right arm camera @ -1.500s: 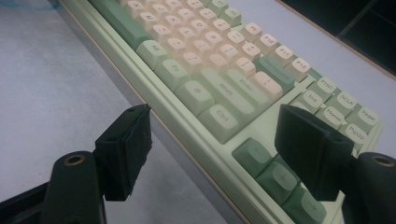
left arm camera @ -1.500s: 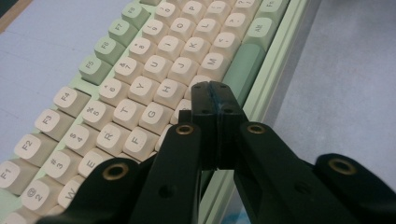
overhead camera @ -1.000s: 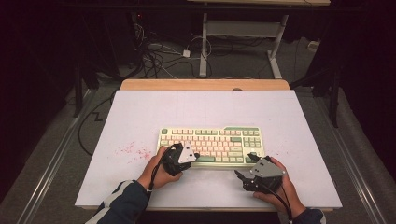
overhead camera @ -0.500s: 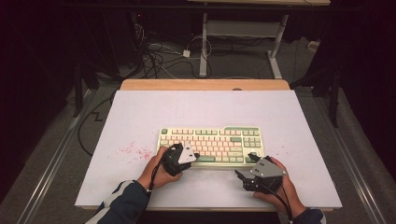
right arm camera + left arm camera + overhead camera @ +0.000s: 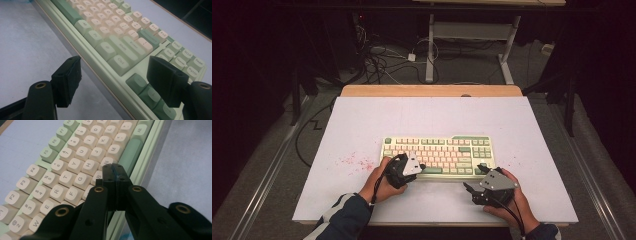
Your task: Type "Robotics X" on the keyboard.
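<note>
A cream and green keyboard (image 5: 439, 155) lies in the middle of the white table top (image 5: 422, 120). My left gripper (image 5: 421, 166) is shut with nothing in it, its tips (image 5: 115, 168) over the bottom letter row near the B and N keys, next to the green space bar (image 5: 130, 153). My right gripper (image 5: 472, 192) stands open at the keyboard's front right corner. In the right gripper view its two pads (image 5: 68, 80) sit wide apart, astride the front edge by the arrow keys (image 5: 147, 93) of the keyboard (image 5: 120, 37).
Reddish specks (image 5: 354, 161) mark the table left of the keyboard. A wooden strip (image 5: 432, 90) runs along the far edge. Beyond it, cables (image 5: 387, 62) and a desk frame (image 5: 472, 35) stand on the floor.
</note>
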